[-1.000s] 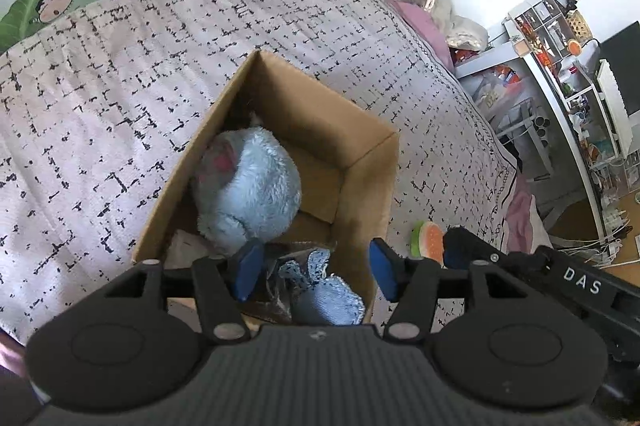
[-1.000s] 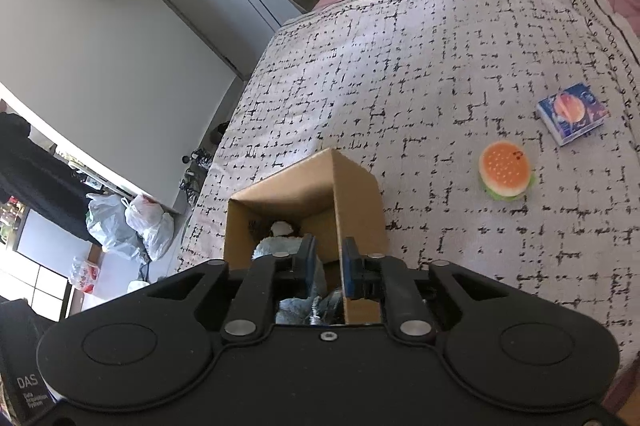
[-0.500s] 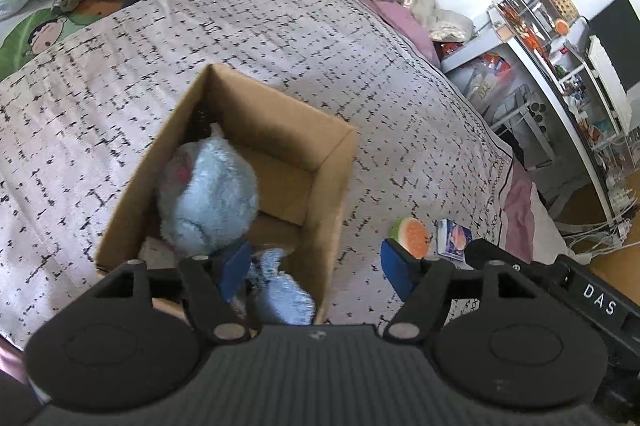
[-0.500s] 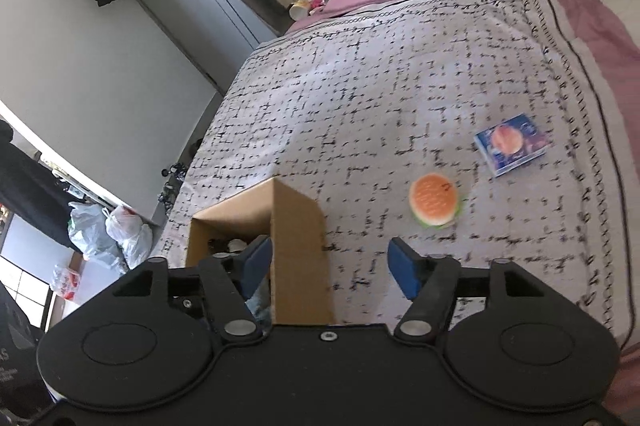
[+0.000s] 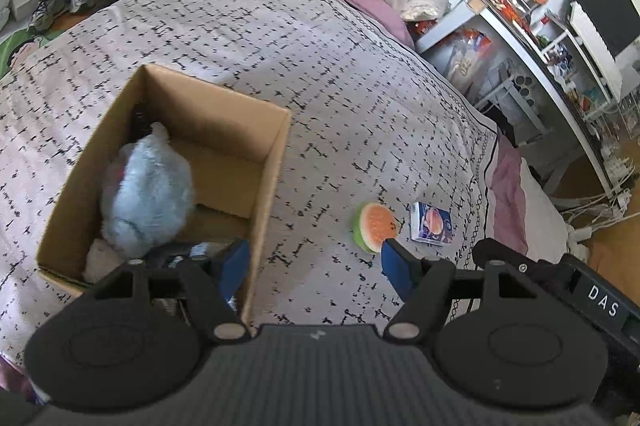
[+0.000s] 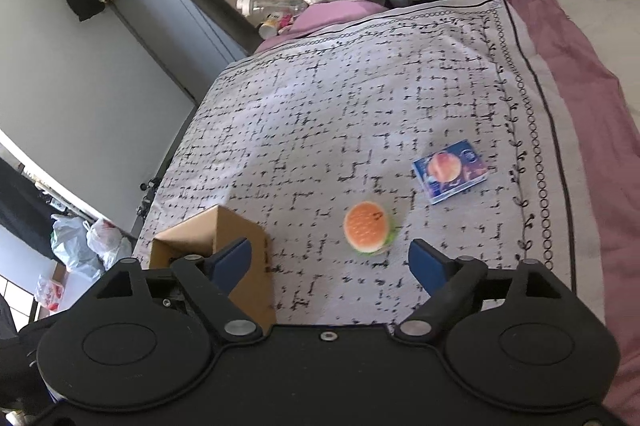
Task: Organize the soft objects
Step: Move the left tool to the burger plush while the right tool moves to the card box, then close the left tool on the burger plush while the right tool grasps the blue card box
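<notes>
Both claws have swung away from the cardboard box (image 5: 256,182), which holds the blue plush toy (image 5: 148,194), toward the burger toy (image 6: 366,232) on the bedspread (image 6: 360,98). The right claw (image 6: 330,264) has just been opening and the left claw (image 5: 314,266) stands apart, both empty, so the burger toy looks next. The right unit reads "DAS"; the small blue box (image 6: 450,170) beside the burger toy is illegible.

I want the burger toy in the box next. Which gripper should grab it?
Probably the right gripper. Its jaws have just been opening, nothing is between them, and the burger lies straight ahead. The left gripper straddles the box wall.
</notes>
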`<state>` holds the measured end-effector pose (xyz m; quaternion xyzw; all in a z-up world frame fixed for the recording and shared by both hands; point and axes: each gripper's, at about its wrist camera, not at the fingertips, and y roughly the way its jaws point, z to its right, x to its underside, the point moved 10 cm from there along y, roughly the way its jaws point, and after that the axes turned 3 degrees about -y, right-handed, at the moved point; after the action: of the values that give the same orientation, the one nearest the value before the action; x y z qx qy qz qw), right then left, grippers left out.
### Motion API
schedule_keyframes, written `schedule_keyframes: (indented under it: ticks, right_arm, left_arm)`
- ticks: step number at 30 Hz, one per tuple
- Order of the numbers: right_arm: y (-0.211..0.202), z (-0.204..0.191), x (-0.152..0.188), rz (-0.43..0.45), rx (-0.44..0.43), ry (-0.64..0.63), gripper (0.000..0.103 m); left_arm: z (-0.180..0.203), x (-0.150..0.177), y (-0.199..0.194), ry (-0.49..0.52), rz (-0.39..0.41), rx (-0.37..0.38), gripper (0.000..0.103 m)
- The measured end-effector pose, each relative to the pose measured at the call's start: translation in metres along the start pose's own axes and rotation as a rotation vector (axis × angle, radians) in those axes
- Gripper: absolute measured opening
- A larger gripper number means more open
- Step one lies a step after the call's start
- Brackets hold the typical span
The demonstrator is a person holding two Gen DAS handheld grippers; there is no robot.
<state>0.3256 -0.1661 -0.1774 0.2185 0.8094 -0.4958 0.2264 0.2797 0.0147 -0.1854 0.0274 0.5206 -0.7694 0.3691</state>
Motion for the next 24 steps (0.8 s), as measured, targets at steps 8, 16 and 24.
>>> schedule_keyframes:
  ticks: [8, 16, 24]
  right_arm:
    - [0.006, 0.031, -0.007, 0.007, 0.012, 0.031, 0.093]
    - [0.025, 0.062, -0.003, 0.008, 0.064, 0.030, 0.095]
    - [0.044, 0.087, -0.005, -0.018, 0.090, 0.077, 0.095]
  left_arm:
    - [0.023, 0.007, 0.017, 0.037, -0.016, -0.014, 0.071]
    - [0.036, 0.012, 0.044, 0.066, -0.029, -0.054, 0.071]
    - [0.050, 0.016, 0.080, 0.075, -0.056, -0.066, 0.071]
